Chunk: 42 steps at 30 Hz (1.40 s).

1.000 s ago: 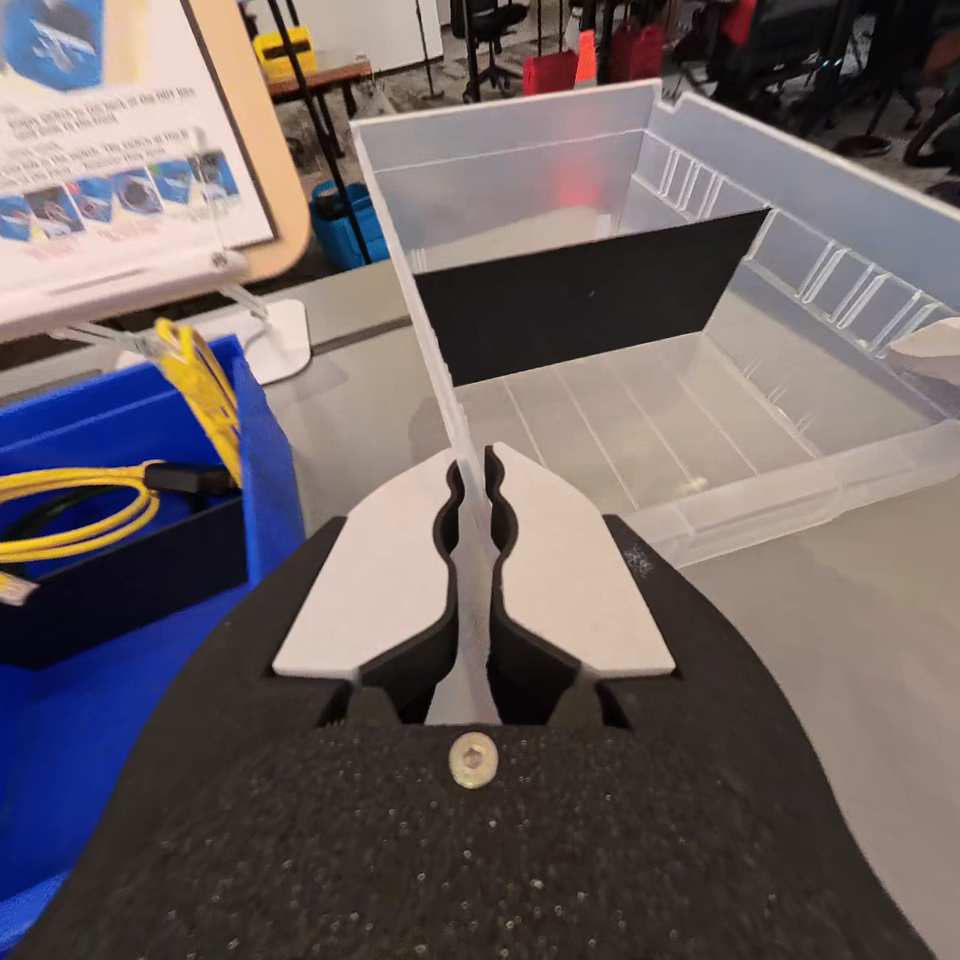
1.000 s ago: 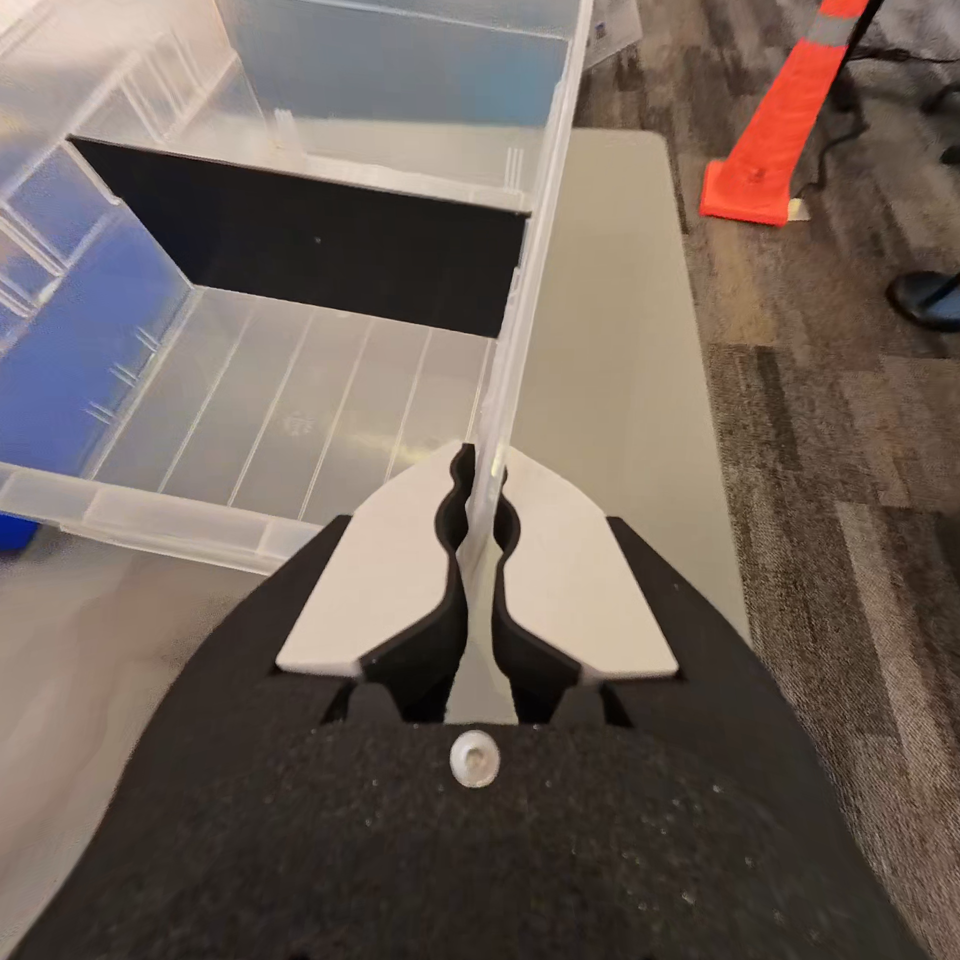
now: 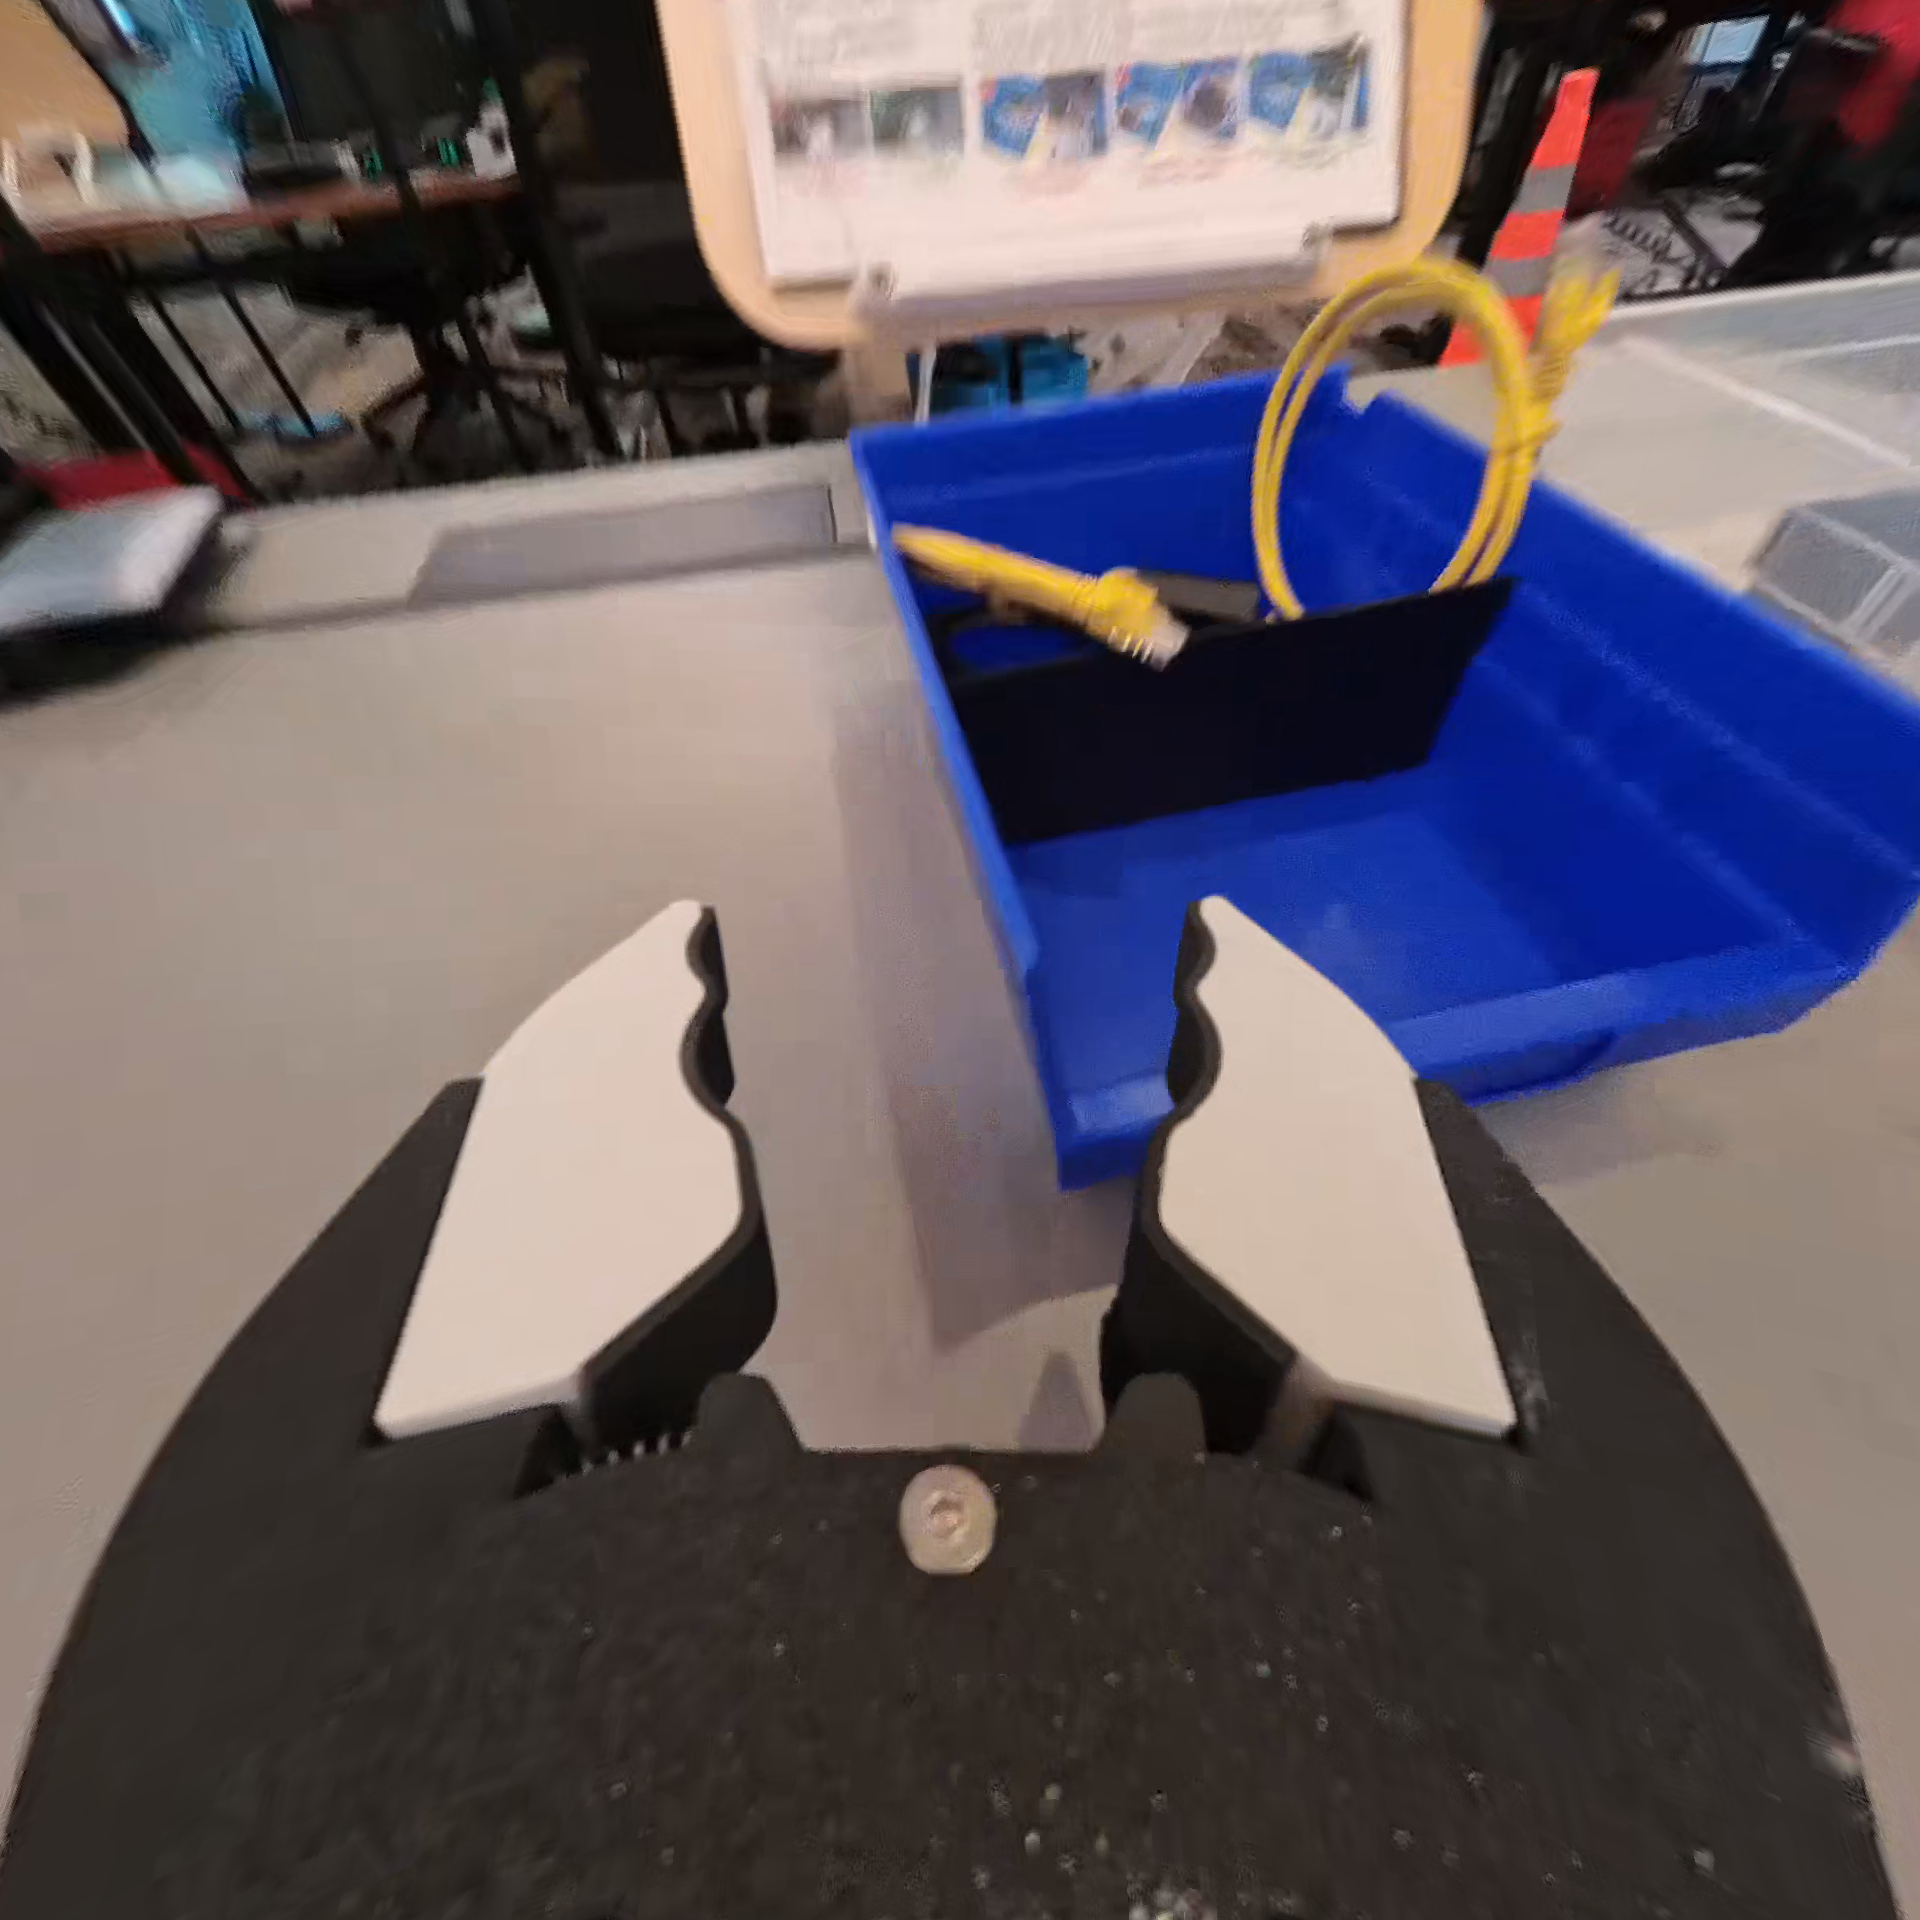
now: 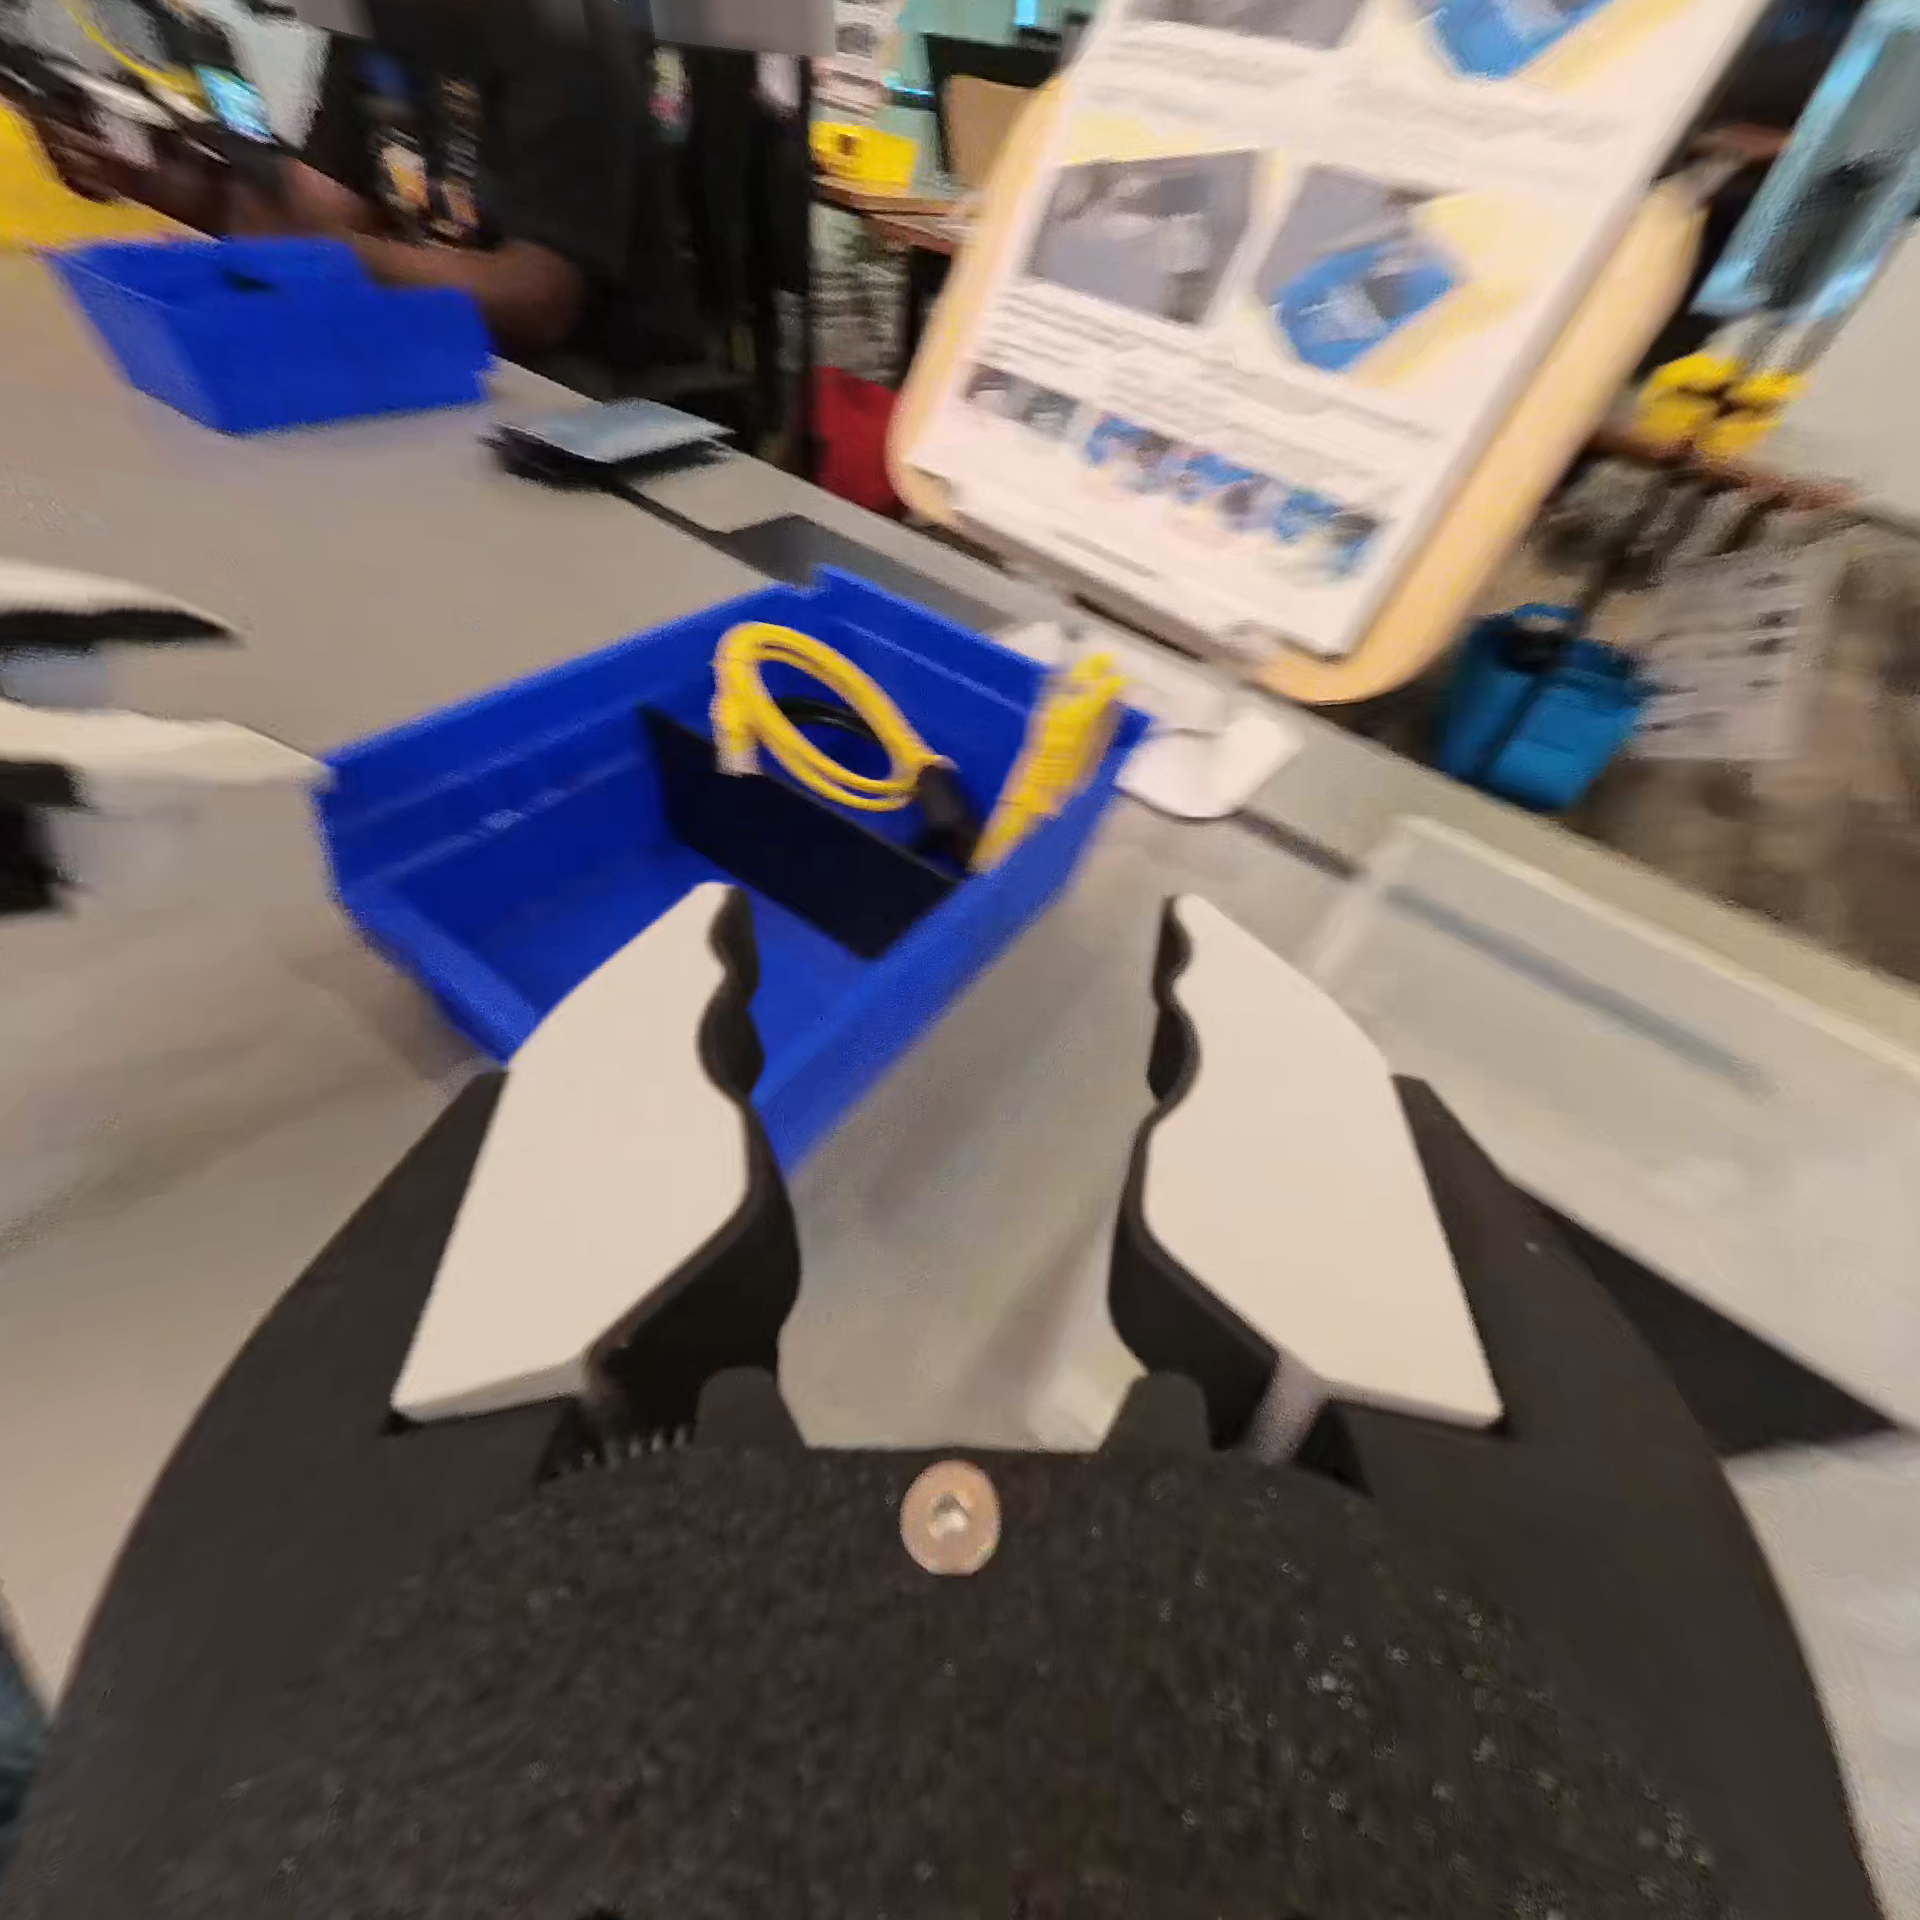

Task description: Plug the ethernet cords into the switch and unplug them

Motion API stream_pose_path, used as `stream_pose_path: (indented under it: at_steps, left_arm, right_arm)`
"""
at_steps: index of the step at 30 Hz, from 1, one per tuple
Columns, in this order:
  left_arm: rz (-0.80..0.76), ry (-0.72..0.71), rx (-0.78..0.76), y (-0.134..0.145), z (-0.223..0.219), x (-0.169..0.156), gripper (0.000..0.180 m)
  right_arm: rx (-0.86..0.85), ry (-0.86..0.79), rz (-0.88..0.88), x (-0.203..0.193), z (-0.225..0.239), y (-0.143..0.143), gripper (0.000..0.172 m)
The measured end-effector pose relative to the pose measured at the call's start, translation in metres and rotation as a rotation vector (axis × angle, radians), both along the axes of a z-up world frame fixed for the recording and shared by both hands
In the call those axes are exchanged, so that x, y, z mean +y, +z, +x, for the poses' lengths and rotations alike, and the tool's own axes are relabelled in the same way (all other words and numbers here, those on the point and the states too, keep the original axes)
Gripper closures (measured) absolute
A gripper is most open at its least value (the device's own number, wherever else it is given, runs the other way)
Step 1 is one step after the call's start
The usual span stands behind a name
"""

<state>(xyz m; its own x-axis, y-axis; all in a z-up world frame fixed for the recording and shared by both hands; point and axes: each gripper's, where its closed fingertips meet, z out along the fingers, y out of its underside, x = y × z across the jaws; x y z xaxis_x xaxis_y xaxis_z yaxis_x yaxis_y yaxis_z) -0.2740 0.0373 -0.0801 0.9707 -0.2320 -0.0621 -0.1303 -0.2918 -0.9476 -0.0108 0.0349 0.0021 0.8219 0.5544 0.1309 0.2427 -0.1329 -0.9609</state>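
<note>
A blue bin (image 3: 1558, 914) with a black divider (image 3: 1226, 727) stands on the grey table (image 3: 416, 883). Yellow ethernet cords (image 3: 1392, 436) lie coiled behind the divider, one plug (image 3: 1127, 613) resting on its top edge. My left gripper (image 3: 951, 935) is open and empty, its fingertips astride the bin's near left wall without touching it. In the right wrist view the same blue bin (image 4: 499, 831) holds the yellow cords (image 4: 810, 727). My right gripper (image 4: 956, 925) is open and empty above the bin's near right wall. The switch is not clearly seen.
A clear plastic bin (image 4: 1558, 935) stands to the right of the blue bin. An instruction board on a stand (image 4: 1299, 343) rises behind it. A second blue bin (image 4: 270, 332) and a person's arm lie at the far left. An orange cone (image 3: 1538, 197) stands beyond the table. It is some 15 cm from my left tips to the plug (image 3: 1127, 613). Look for it in the right wrist view (image 4: 732, 729) too.
Both grippers were shut on the clear bin's side walls; both have let go, opened wide and swung over to the blue bin.
</note>
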Motion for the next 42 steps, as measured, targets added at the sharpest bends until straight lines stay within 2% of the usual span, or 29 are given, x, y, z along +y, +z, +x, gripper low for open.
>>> stream_pose_path:
  at_steps: [2,4,5,7,8,9,10,12,13,15,18,24,28,31,34,37,40,41,42]
  left_arm:
    - [-0.112,-0.027,-0.046,-0.034,0.0,0.006,0.098]
    - [-0.192,-0.034,-0.09,-0.051,0.004,0.014,0.096]
    - [-0.189,-0.063,-0.118,-0.05,0.011,0.018,0.103]
    - [-0.157,-0.138,-0.157,-0.043,0.029,0.023,0.135]
    - [-0.151,-0.146,-0.16,-0.042,0.033,0.026,0.15]
    - [-0.153,-0.114,-0.133,-0.044,0.028,0.03,0.167]
    - [-0.153,-0.105,-0.103,-0.045,0.025,0.032,0.169]
    - [-0.154,-0.06,-0.004,-0.045,0.015,0.036,0.175]
    - [-0.156,-0.044,0.015,-0.045,0.011,0.036,0.175]
    - [-0.163,-0.034,-0.031,-0.042,0.0,0.038,0.176]
    - [-0.148,-0.03,-0.067,-0.029,-0.031,0.043,0.176]
    - [-0.058,0.077,-0.062,-0.005,-0.13,0.05,0.177]
    - [-0.083,0.099,-0.103,-0.011,-0.193,0.056,0.177]
    - [-0.112,0.106,-0.096,-0.021,-0.224,0.063,0.177]
    - [-0.15,0.119,-0.09,-0.039,-0.237,0.073,0.177]
    - [-0.131,0.094,-0.124,-0.041,-0.238,0.078,0.171]
    - [-0.052,0.124,-0.115,-0.022,-0.243,0.075,0.142]
    - [-0.008,0.168,-0.093,-0.01,-0.251,0.071,0.144]
    - [0.077,0.214,-0.081,0.01,-0.259,0.063,0.153]
  right_arm:
    - [0.084,0.016,-0.138,0.01,-0.039,-0.03,0.09]
    - [0.091,-0.042,-0.268,0.018,-0.057,-0.067,0.082]
    - [0.063,-0.095,-0.3,0.022,-0.059,-0.085,0.082]
    - [0.012,-0.203,-0.297,0.028,-0.056,-0.109,0.09]
    - [0.003,-0.237,-0.288,0.029,-0.056,-0.118,0.1]
    - [0.01,-0.267,-0.298,0.029,-0.057,-0.126,0.129]
    - [0.035,-0.339,-0.314,0.03,-0.053,-0.132,0.161]
    - [0.078,-0.385,-0.318,0.027,-0.058,-0.133,0.163]
    - [0.044,-0.417,-0.309,0.026,-0.061,-0.132,0.164]
    - [0.013,-0.462,-0.311,0.025,-0.071,-0.129,0.166]
    - [0.067,-0.438,-0.327,0.03,-0.101,-0.121,0.166]
    - [0.084,-0.376,-0.256,0.054,-0.196,-0.099,0.166]
    - [0.042,-0.331,-0.255,0.065,-0.261,-0.096,0.165]
    - [0.015,-0.316,-0.279,0.071,-0.295,-0.107,0.164]
    - [0.007,-0.311,-0.33,0.074,-0.31,-0.129,0.163]
    - [0.015,-0.257,-0.245,0.074,-0.317,-0.131,0.157]
    - [0.026,-0.112,-0.259,0.06,-0.321,-0.124,0.153]
    - [0.036,-0.066,-0.238,0.053,-0.318,-0.116,0.153]
    - [0.038,-0.003,-0.215,0.045,-0.314,-0.107,0.154]
